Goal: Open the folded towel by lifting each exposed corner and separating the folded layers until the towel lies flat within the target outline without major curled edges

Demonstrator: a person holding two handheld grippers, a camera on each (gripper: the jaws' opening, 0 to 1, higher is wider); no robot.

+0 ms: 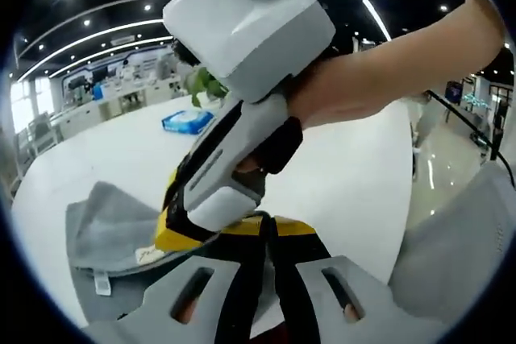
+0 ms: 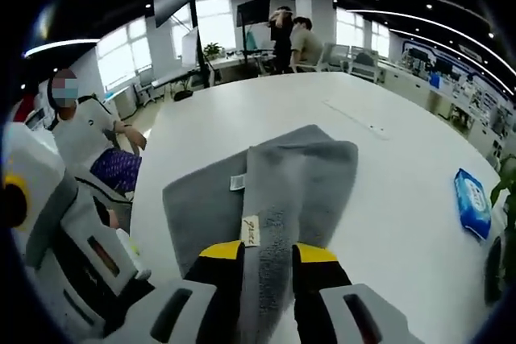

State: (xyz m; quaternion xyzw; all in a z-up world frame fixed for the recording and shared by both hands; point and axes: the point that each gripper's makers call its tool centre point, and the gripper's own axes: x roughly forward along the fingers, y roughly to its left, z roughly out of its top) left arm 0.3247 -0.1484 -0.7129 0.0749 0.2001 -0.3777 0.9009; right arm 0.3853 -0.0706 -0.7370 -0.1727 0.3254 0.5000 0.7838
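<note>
The grey towel (image 2: pixel 274 175) lies folded on the white table (image 2: pixel 387 159), with a white label (image 2: pixel 236 182) on its lower layer. My right gripper (image 2: pixel 268 254) is shut on a raised fold of the towel, a second label (image 2: pixel 251 231) beside its left yellow tip. In the left gripper view the right gripper (image 1: pixel 181 231), held by a hand, crosses the picture and bites the towel (image 1: pixel 105 223) at its near edge. My left gripper (image 1: pixel 270 227) sits just right of it over the table, jaws shut with nothing seen between them. Its white body (image 2: pixel 56 223) shows at lower left.
A blue wipes packet (image 2: pixel 473 203) lies on the table's right side, next to a green plant (image 1: pixel 205 82). A person sits at the table's left edge (image 2: pixel 89 134), and two people (image 2: pixel 290 34) stand at the far end. Bare table surrounds the towel.
</note>
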